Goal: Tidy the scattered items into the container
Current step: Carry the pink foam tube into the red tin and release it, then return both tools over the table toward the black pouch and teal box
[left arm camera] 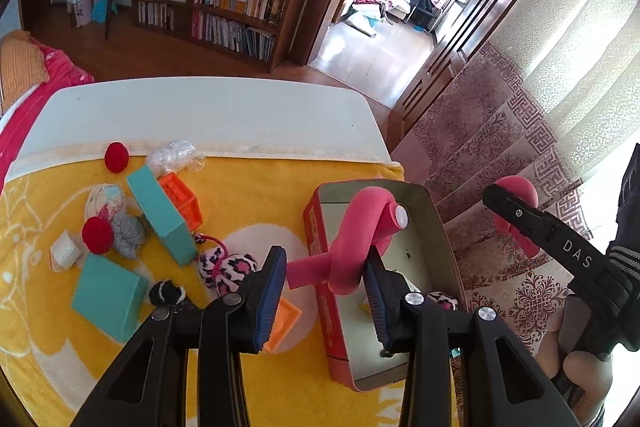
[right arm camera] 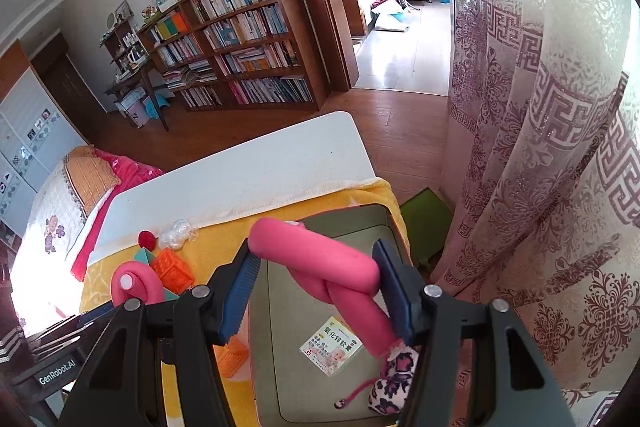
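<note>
A red tin box (left arm camera: 320, 291) with a grey inside (right arm camera: 288, 367) stands at the right edge of the yellow towel (left arm camera: 248, 187). Both grippers hold twisted pink foam rollers above it. My left gripper (left arm camera: 326, 287) is shut on a pink foam roller (left arm camera: 356, 239) over the box's left wall. My right gripper (right arm camera: 316, 287) is shut on another pink foam roller (right arm camera: 320, 259) over the box; it also shows in the left wrist view (left arm camera: 516, 211). A leopard-print hair tie (right arm camera: 394, 375) and a small leaflet (right arm camera: 331, 346) lie inside the box.
On the towel's left lie two teal boxes (left arm camera: 160, 211), an orange crate (left arm camera: 182, 199), two red pompoms (left arm camera: 117, 157), a grey yarn ball (left arm camera: 128, 235), a leopard-print hair tie (left arm camera: 228, 269), a black pompom (left arm camera: 166, 293) and an orange tray (left arm camera: 282, 323). A patterned curtain (right arm camera: 540, 147) hangs close on the right.
</note>
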`<state>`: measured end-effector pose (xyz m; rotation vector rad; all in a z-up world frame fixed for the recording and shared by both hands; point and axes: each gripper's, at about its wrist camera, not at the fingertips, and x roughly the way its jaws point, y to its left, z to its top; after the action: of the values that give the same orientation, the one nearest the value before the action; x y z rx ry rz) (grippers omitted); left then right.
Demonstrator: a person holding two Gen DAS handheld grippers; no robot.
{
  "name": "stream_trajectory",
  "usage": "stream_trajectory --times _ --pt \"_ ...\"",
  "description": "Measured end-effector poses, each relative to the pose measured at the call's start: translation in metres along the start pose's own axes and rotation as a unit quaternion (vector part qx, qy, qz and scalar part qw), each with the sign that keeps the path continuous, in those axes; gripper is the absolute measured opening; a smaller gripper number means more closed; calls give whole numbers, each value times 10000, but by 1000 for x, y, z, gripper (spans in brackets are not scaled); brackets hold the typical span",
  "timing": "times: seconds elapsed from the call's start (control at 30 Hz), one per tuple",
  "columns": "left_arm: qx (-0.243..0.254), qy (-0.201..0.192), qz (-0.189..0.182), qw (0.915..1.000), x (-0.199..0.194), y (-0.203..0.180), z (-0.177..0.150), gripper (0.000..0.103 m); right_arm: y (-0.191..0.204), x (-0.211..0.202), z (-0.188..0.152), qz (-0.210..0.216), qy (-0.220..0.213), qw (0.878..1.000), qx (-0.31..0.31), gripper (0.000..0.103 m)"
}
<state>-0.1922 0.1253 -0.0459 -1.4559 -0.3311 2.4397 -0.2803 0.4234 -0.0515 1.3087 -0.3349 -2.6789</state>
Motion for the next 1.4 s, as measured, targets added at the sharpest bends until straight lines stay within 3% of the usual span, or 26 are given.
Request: stream_trajectory --times 0.1,0.2,0.4,0.67,1.4 --pt "136 107 -194 9997 15 -19 5 45 -7 -2 11 52 -54 9999 106 70" --pt "219 288 -333 9988 33 -33 6 78 -13 -7 17 57 -168 9996 201 73" --pt "212 440 -359 9982 42 -40 -5 79 -28 -12 11 38 -186 9990 396 73" --pt "-22 405 30 9992 27 -3 -23 79 -29 -2 -16 147 94 9980 610 73" --pt "-772 186 651 9947 -49 138 -67 79 96 8 -87 536 679 9962 42 73"
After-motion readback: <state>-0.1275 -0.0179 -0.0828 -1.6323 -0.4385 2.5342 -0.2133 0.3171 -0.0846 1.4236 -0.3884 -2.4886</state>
